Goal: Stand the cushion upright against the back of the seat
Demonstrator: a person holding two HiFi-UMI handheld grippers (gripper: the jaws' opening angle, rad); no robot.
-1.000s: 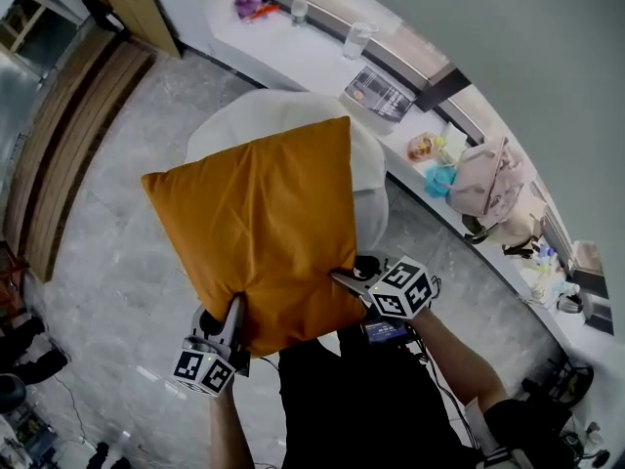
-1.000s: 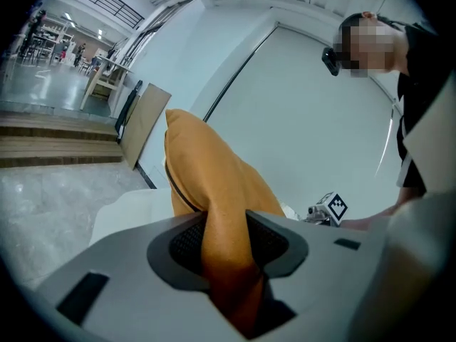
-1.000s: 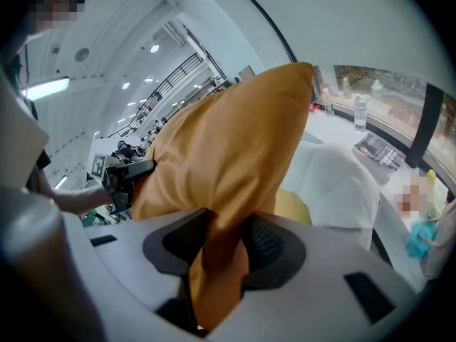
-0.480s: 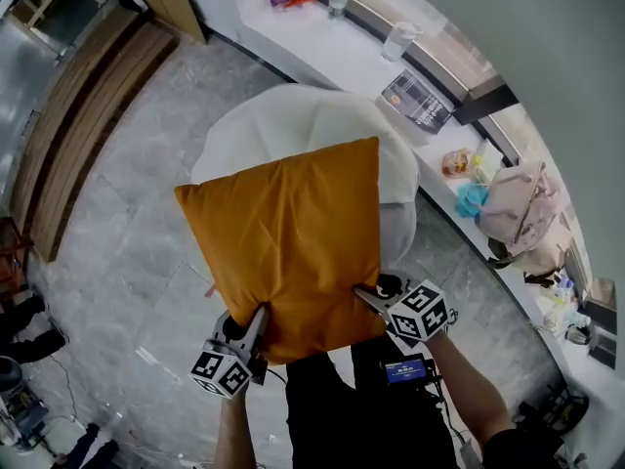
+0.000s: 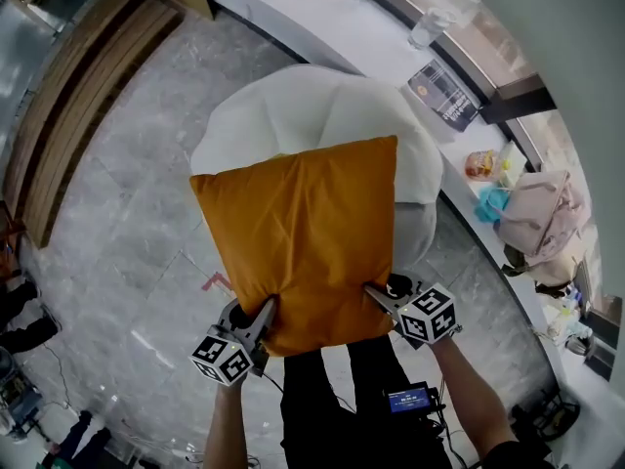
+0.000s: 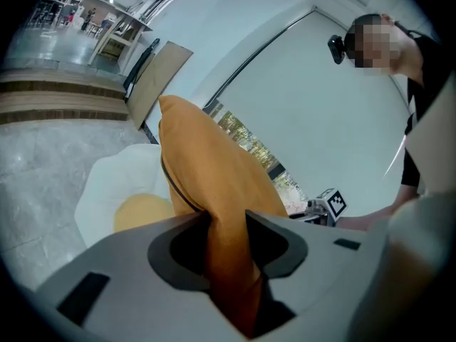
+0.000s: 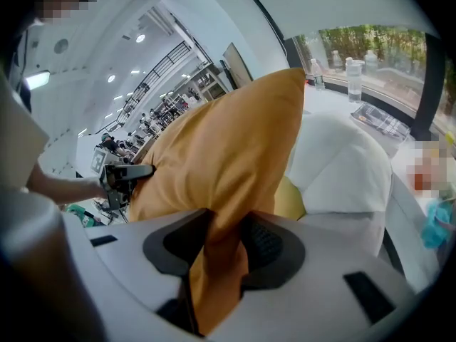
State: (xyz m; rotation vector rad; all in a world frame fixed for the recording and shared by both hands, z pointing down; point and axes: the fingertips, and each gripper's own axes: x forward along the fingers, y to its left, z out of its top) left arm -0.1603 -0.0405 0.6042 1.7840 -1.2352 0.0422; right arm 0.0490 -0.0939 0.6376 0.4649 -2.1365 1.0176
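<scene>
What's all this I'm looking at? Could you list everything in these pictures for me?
cushion: one, orange, held in front of the armchair by its near edge
armchair: one, white, behind the cushion
seat pad: one, yellow, in the armchair
ledge: one, white, behind the armchair
bottles: at least two, clear, on the ledge
booklet: one, dark, on the ledge
bag: one, pink, right of the armchair
floor: grey stone
left gripper: grey, clamped on the cushion's near left corner
right gripper: grey, clamped on its near right corner
</scene>
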